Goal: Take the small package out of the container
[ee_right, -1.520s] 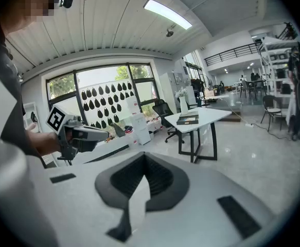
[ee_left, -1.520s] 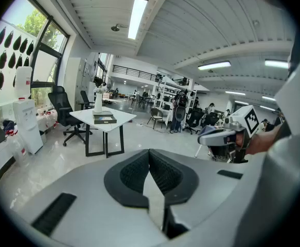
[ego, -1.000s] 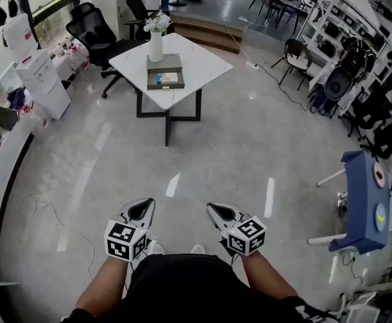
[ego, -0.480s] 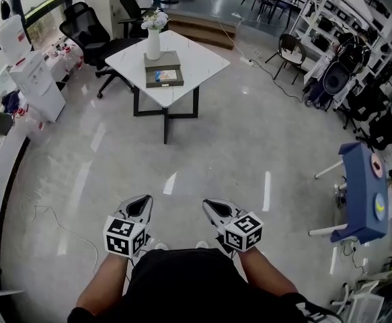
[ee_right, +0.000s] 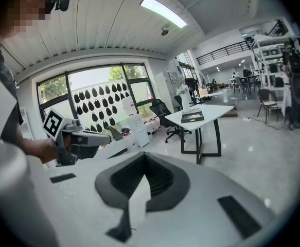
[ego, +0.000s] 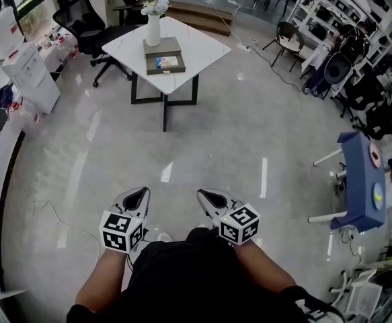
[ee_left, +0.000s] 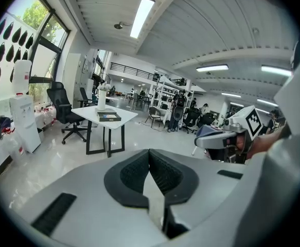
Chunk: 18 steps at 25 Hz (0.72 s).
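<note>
A flat dark container lies on the white square table far ahead, with a small blue-and-white package in it. The left gripper view shows the container small and distant, as does the right gripper view. My left gripper and right gripper are held side by side close to the person's body, over the floor and far from the table. Both are shut with nothing between the jaws.
A white vase of flowers stands on the table behind the container. Black office chairs are beyond it. A water dispenser stands at the left, a blue stand at the right. A cable trails over the glossy floor.
The table has slid up and slightly left in the head view as the person moves over the floor. Both grippers stay shut and empty in front of the body.
</note>
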Each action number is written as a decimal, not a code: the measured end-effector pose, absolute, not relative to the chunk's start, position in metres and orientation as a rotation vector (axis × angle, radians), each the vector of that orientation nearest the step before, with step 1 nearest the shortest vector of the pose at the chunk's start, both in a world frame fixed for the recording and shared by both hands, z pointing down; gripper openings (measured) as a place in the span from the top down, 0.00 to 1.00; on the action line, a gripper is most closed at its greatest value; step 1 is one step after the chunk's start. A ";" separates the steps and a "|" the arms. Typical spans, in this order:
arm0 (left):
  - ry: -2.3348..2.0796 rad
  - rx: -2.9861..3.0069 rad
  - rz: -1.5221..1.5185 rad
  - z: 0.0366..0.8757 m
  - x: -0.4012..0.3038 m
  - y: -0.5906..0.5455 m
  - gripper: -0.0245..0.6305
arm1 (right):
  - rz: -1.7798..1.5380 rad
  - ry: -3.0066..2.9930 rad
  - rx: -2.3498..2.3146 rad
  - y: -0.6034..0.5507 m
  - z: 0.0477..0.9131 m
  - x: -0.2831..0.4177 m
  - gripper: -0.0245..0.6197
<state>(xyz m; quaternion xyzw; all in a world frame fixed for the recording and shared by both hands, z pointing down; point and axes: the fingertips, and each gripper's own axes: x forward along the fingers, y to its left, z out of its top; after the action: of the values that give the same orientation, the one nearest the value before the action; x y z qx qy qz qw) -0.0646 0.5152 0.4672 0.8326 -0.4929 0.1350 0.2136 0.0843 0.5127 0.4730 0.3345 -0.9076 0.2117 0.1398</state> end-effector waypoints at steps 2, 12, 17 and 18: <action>-1.364 2.299 0.364 0.470 -0.067 0.515 0.96 | 0.602 -2.622 0.955 0.513 0.473 0.079 0.96; -1.306 2.274 0.408 0.498 -0.051 0.479 0.96 | 0.663 -2.602 0.952 0.473 0.499 0.083 0.96; -1.344 2.265 0.425 0.492 -0.050 0.420 0.96 | 0.644 -2.634 0.943 0.404 0.490 0.086 0.96; -1.355 2.269 0.429 0.488 -0.049 0.404 0.96 | 0.638 -2.646 0.941 0.387 0.486 0.086 0.96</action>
<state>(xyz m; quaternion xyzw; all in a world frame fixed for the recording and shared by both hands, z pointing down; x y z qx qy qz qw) -0.0492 0.4041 0.4882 0.8248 -0.4924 0.1560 0.2299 0.0860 0.3870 0.4859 0.3239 -0.9109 0.2197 0.1306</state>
